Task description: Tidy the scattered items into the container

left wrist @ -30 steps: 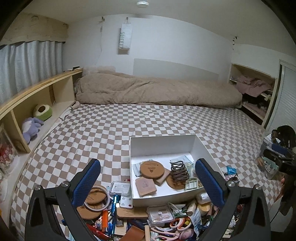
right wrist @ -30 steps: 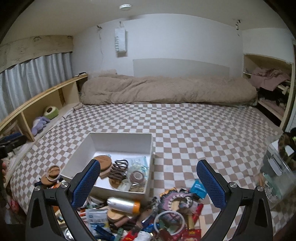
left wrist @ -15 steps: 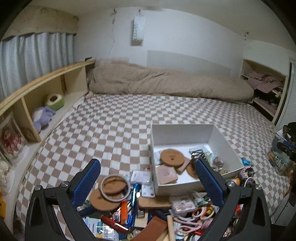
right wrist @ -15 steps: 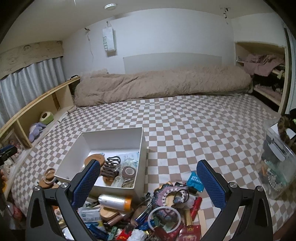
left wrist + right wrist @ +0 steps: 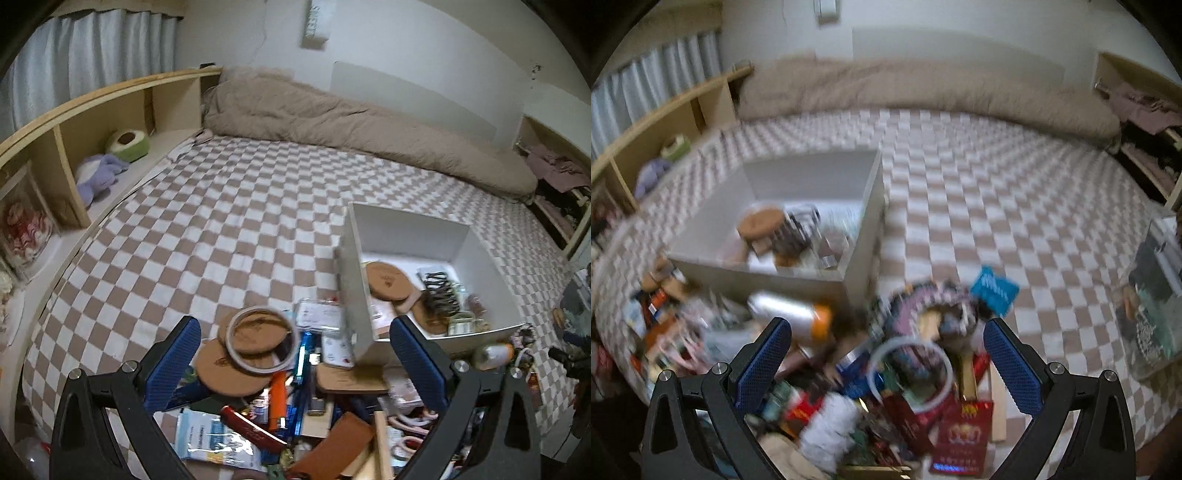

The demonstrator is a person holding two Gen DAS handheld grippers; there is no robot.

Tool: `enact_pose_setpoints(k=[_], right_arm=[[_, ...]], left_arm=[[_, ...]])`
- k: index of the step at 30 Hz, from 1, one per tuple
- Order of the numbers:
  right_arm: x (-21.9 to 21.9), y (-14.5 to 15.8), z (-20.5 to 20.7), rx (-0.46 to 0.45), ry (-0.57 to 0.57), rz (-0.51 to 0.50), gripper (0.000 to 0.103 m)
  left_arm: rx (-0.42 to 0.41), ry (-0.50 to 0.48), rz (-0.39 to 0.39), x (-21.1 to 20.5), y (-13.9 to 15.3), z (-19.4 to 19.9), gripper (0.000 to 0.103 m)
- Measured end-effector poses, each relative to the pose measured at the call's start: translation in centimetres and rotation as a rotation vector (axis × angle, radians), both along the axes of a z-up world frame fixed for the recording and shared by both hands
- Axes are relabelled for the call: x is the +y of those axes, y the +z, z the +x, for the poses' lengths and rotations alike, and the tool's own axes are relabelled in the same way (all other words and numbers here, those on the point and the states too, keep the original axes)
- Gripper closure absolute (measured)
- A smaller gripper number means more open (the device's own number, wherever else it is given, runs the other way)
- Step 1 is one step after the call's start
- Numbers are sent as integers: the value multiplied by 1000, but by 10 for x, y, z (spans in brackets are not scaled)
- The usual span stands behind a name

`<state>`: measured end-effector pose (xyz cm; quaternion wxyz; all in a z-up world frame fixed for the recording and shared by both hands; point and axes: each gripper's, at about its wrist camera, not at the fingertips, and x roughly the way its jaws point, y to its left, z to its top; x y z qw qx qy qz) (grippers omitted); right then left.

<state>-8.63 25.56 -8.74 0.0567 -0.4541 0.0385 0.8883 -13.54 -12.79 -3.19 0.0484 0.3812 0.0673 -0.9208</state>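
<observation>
A white open box (image 5: 413, 229) (image 5: 864, 236) sits on the checkered bed and holds cork coasters, a dark hair claw and other small things. In front of it lies a heap of scattered items. My left gripper (image 5: 295, 363) is open, hovering over cork coasters (image 5: 255, 334) with a white ring (image 5: 262, 339) on them, an orange lighter (image 5: 277, 402) and pens. My right gripper (image 5: 886, 363) is open above a white ring (image 5: 910, 369), a silver bottle with an orange cap (image 5: 790, 317), a beaded purple band (image 5: 923, 299) and red packets (image 5: 964, 439). The right view is blurred.
A beige duvet (image 5: 351, 122) lies along the far wall. A wooden shelf (image 5: 74, 125) with plush toys runs down the left side. A clear plastic tub (image 5: 1152, 295) stands at the right bed edge. Open checkered sheet (image 5: 221, 229) stretches behind the box.
Both grippers have dropped lower and closer to the heap. The left view swung left, so the box now sits at its right; the right view is moving and blurred. Both stayed open.
</observation>
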Motion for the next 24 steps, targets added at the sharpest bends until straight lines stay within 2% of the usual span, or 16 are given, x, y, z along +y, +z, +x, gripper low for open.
enact_pose_setpoints(k=[4, 11, 20, 24], right_arm=[[9, -30, -4, -104, -32, -9, 0], [12, -64, -6, -192, -69, -68, 0], [14, -83, -17, -270, -96, -112, 0], [12, -91, -16, -301, -106, -75, 0]], left_arm=[[-42, 41, 9, -12, -16, -7, 0], [-103, 86, 18, -24, -39, -19, 0], [-158, 119, 31, -31, -62, -37, 0], [-175, 135, 33, -35, -71, -43, 0]])
